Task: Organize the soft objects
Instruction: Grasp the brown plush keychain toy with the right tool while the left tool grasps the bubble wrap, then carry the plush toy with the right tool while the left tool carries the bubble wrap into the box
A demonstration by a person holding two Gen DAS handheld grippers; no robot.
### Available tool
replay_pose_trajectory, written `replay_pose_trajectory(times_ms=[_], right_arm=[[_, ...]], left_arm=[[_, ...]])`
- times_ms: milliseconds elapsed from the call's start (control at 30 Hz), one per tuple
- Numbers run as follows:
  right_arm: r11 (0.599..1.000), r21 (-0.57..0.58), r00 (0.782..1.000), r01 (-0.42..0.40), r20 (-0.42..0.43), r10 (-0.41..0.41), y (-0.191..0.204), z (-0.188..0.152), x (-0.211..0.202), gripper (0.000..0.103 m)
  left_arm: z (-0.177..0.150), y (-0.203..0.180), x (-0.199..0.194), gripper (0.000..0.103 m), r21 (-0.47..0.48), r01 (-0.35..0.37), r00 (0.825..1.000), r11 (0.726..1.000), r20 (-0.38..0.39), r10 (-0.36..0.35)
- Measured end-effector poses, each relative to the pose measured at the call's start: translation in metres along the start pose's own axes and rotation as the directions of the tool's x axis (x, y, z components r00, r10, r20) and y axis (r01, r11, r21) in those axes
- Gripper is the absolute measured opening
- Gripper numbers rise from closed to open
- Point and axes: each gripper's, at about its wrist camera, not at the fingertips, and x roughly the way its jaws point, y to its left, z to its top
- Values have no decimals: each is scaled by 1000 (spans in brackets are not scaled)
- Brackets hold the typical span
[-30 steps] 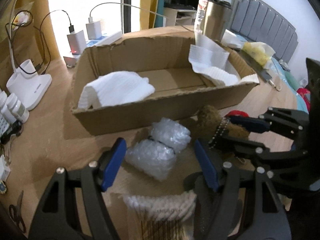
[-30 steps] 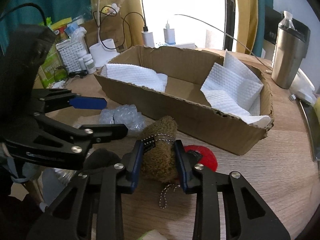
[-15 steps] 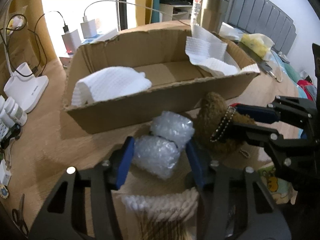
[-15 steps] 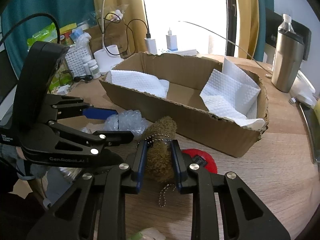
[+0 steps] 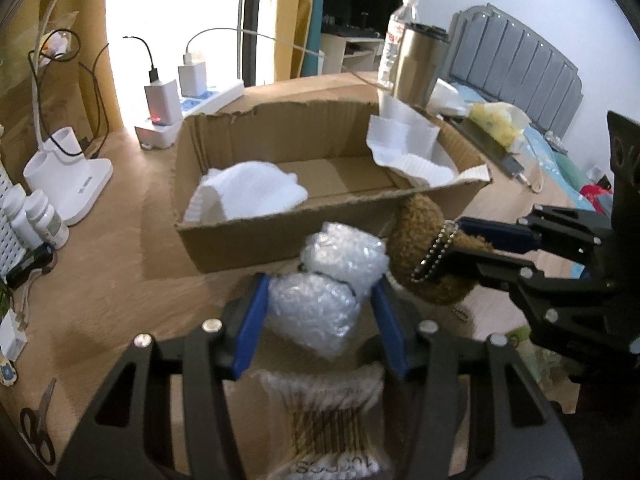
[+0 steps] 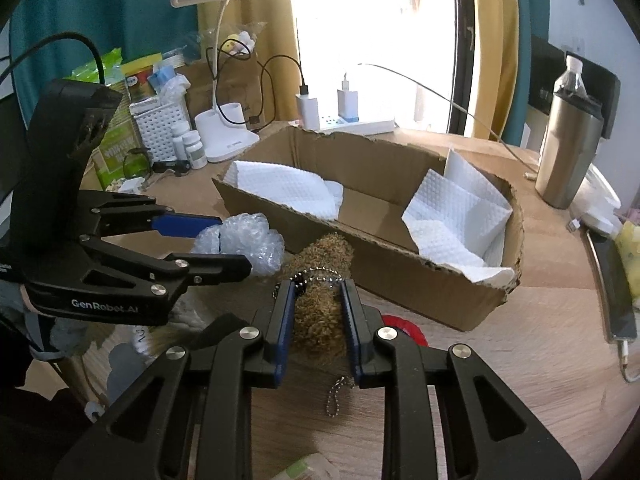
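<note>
My left gripper [image 5: 320, 294] is shut on a wad of clear bubble wrap [image 5: 332, 288], held above the table in front of the cardboard box [image 5: 280, 232]. It also shows in the right wrist view [image 6: 224, 242], with the bubble wrap [image 6: 248, 240] between its fingers. My right gripper [image 6: 318, 294] is shut on a brown plush toy [image 6: 320, 276] with a bead chain, lifted near the box's front wall [image 6: 400, 276]. The plush toy [image 5: 424, 248] and right gripper [image 5: 460, 246] show at the right of the left wrist view. Two white paper towels [image 6: 288, 190] [image 6: 456, 216] lie in the box.
A pack of cotton swabs [image 5: 332, 412] lies under my left gripper. A red object [image 6: 404, 328] lies under the plush toy. A steel tumbler [image 6: 568, 156], a desk lamp base [image 6: 226, 136], chargers [image 5: 164, 100], pill bottles [image 5: 36, 216] and scissors [image 5: 36, 428] surround the box.
My left gripper has closed on the bubble wrap and lifted it. My right gripper has tightened on the plush toy and raised it toward the box.
</note>
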Motion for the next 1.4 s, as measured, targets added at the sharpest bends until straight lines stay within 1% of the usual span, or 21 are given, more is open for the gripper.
replay_pose_trajectory(times_ms=[233, 667, 867, 967, 1200, 1400], right_arm=[[1000, -21, 1000, 22, 21, -22, 5, 7, -12, 24], [998, -43, 997, 43, 73, -40, 4, 23, -33, 24], [999, -25, 994, 34, 109, -31, -3, 32, -45, 24], [999, -14, 991, 42, 125, -40, -10, 36, -49, 24], [998, 13, 988, 63, 138, -64, -30, 39, -51, 25], [997, 37, 986, 62, 151, -67, -43, 44, -50, 25]], left_arm=[[4, 0, -21, 53, -3, 2, 998, 1000, 55, -2], [19, -1, -42, 53, -6, 25, 993, 1000, 116, -24], [28, -8, -43, 53, 8, 39, 991, 999, 128, -39], [34, -12, -40, 53, 17, 44, 991, 999, 128, -46], [45, -19, -30, 53, 34, 58, 990, 998, 123, -62], [54, -23, -23, 53, 45, 67, 989, 997, 126, -72]])
